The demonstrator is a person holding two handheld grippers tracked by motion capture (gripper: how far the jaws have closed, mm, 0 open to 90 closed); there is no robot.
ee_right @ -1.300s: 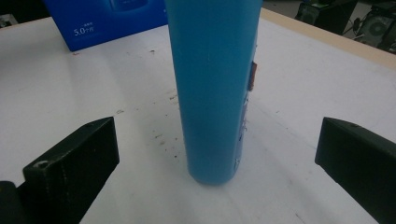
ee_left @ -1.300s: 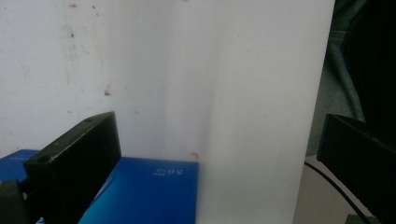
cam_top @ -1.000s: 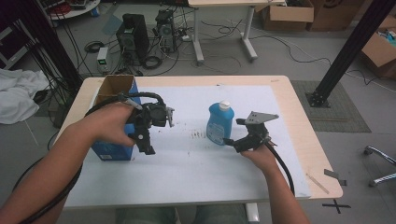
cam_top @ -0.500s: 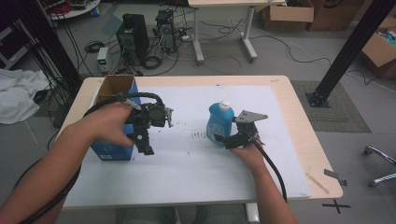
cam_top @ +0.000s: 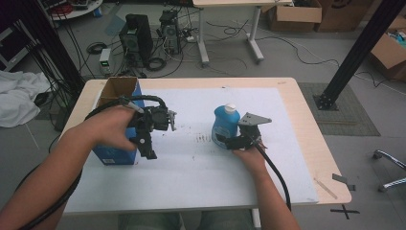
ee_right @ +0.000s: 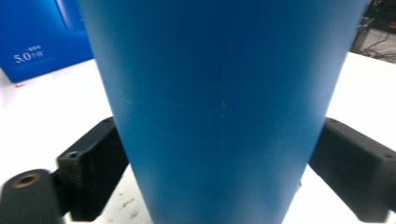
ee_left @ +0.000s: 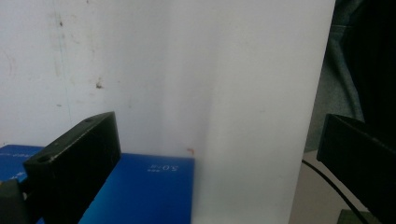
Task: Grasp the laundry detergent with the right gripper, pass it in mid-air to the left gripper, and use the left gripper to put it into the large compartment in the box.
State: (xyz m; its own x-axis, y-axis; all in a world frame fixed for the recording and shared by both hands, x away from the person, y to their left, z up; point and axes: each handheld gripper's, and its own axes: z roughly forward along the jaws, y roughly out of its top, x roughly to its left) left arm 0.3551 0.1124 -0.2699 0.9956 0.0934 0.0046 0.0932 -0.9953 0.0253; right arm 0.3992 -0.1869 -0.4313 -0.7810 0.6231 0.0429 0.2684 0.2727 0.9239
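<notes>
A blue bottle [cam_top: 225, 123] with a white cap [cam_top: 231, 108] stands upright on the white mat [cam_top: 191, 182]. My right gripper [cam_top: 224, 142] reaches it from the right at its base. In the right gripper view the bottle [ee_right: 224, 107] sits between the jaws, which have just been closing and now touch both its sides. My left gripper [cam_top: 146, 152] points down beside a blue box [cam_top: 114, 154] with an open cardboard top. Its jaws stand wide apart in the left gripper view [ee_left: 215, 177] with nothing between them, above the box's edge [ee_left: 140, 191] and the mat.
The blue box [ee_right: 42, 37] stands at the mat's left side. The wooden table edge [cam_top: 311, 124] runs to the right of the mat. A small grey piece [cam_top: 342, 178] lies near the table's right front corner. Cables trail from both grippers toward the person.
My right gripper has moved left up to the bottle, and its jaws now sit around the bottle's base. The left gripper and the box have stayed where they were.
</notes>
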